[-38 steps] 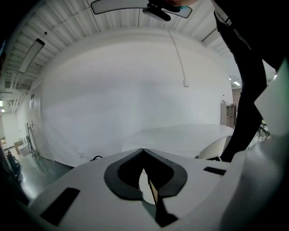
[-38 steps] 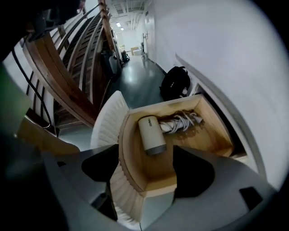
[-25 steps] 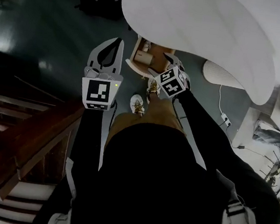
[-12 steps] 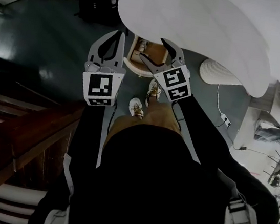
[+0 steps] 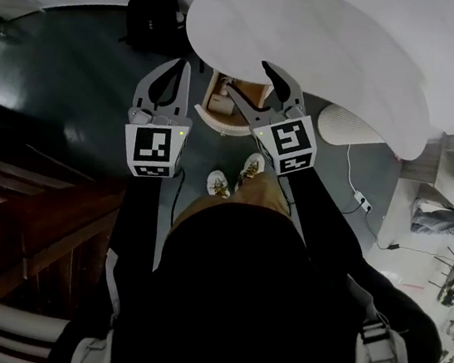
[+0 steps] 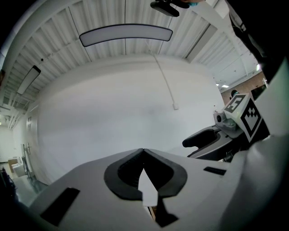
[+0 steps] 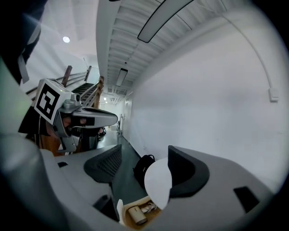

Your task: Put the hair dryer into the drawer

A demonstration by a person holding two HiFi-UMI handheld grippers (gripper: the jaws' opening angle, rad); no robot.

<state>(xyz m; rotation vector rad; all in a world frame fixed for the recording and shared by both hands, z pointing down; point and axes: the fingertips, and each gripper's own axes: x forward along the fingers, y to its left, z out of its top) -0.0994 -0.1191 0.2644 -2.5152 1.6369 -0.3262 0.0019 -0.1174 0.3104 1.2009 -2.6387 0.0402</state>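
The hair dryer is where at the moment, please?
The hair dryer lies inside the open wooden drawer by the white table's edge, upper centre of the head view.

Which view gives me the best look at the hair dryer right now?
Right gripper view: the hair dryer lies in the drawer, fairly close and clear. Head view shows it small and dim. Left gripper view doesn't show it.

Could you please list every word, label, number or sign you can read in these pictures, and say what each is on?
None: no view shows readable words, numbers or brands.
Left gripper, cube: black-and-white square marker pattern, no lettering.
Right gripper, cube: likewise a marker pattern; its empty jaws have just been closing slightly.
Hair dryer in the drawer: any print is too small to tell.
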